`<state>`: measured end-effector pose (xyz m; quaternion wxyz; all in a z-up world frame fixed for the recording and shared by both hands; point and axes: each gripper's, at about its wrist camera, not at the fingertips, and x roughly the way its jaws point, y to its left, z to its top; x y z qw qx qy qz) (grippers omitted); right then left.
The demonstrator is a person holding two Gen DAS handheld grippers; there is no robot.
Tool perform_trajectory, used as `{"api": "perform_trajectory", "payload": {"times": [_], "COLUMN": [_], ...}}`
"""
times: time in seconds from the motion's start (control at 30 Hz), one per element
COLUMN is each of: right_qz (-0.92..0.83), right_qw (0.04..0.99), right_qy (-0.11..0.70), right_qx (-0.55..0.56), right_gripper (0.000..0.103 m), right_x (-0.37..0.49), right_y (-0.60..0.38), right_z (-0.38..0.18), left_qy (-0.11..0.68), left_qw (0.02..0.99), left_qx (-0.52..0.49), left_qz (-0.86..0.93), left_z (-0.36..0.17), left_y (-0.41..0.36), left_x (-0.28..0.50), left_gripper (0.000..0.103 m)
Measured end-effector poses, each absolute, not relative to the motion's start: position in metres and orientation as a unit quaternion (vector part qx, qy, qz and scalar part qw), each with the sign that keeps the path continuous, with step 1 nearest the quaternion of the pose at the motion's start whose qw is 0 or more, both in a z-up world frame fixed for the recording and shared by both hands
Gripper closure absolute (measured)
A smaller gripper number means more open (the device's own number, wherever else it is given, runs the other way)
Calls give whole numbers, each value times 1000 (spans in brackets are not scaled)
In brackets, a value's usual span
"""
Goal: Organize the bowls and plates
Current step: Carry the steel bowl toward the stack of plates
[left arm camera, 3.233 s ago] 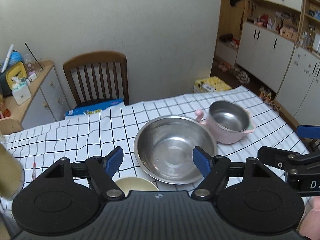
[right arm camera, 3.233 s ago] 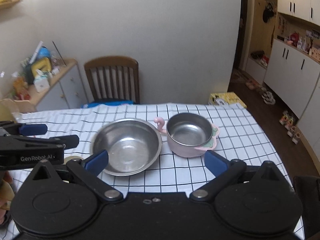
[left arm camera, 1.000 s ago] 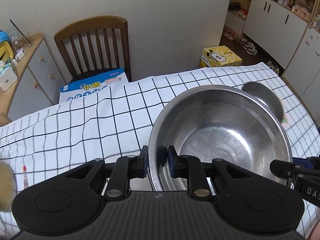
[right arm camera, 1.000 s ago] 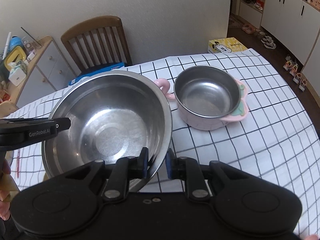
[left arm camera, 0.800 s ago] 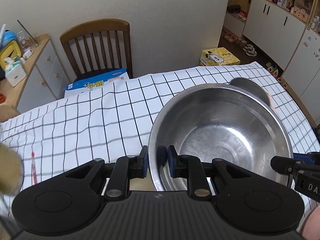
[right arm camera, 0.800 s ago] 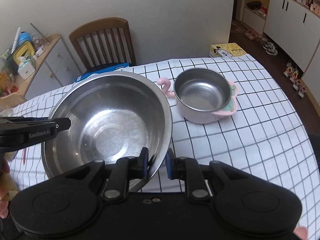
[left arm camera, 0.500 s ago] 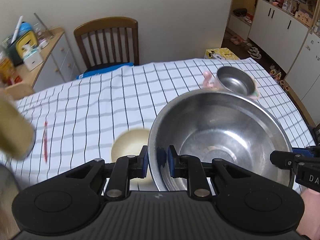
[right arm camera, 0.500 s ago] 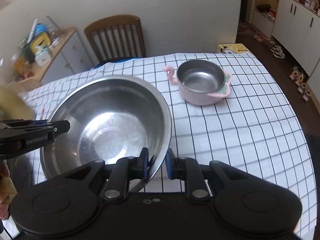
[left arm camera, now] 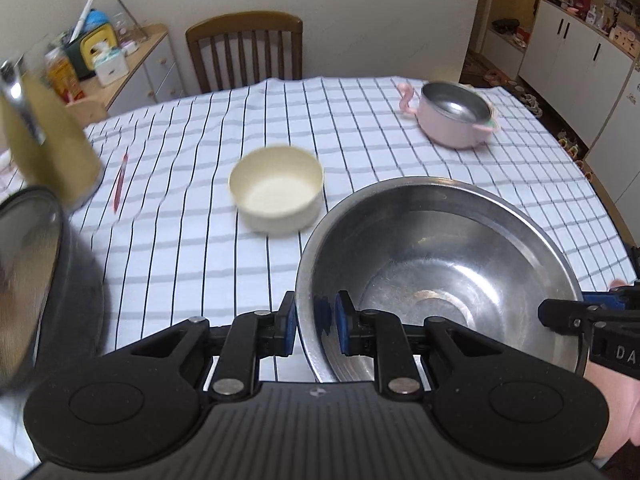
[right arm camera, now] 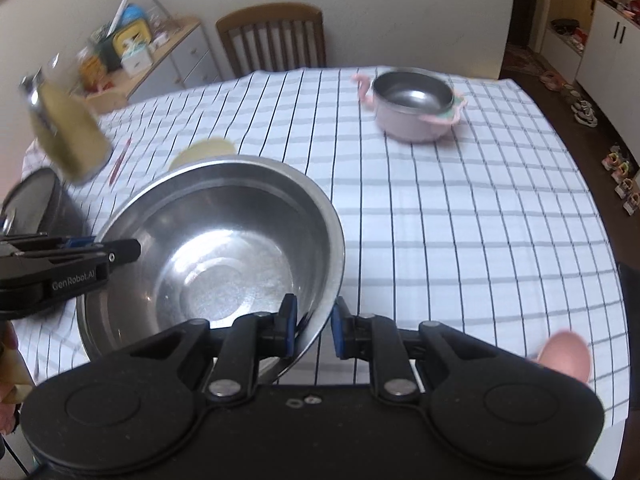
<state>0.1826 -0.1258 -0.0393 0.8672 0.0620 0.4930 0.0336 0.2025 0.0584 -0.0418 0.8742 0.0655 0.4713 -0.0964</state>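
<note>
Left hand-held gripper (left arm camera: 316, 322): was clamped on the steel bowl (left arm camera: 440, 276) rim.
Right hand-held gripper (right arm camera: 313, 326): was clamped on the opposite rim.
Table (left arm camera: 192, 240): bare cloth was seen before the cream bowl (left arm camera: 276, 188).

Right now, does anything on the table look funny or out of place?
A red pen lies loose on the tablecloth among the bowls, left of the cream bowl. It isn't dishware. Nothing looks spilled or broken.
</note>
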Motion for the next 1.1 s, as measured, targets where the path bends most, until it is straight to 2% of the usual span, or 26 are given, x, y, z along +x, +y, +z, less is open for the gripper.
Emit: {"api": "perform_trajectory", "payload": {"times": [0.5,1.1], "right_qz": [70,85], "right_qw": [841,835], "right_qy": [535,544], "right_qx": [27,7], "right_gripper": [84,84], "right_x": [120,95], "right_y": [-118,-108], "right_z": [-98,-123], "left_qy": [523,533], "left_qw": [848,843], "left_qx": [45,42], "left_qz": [-71,-62], "left_z": [-104,-132], "left_y": [68,77], "left_x": [132,103], "left_gripper": [84,84]}}
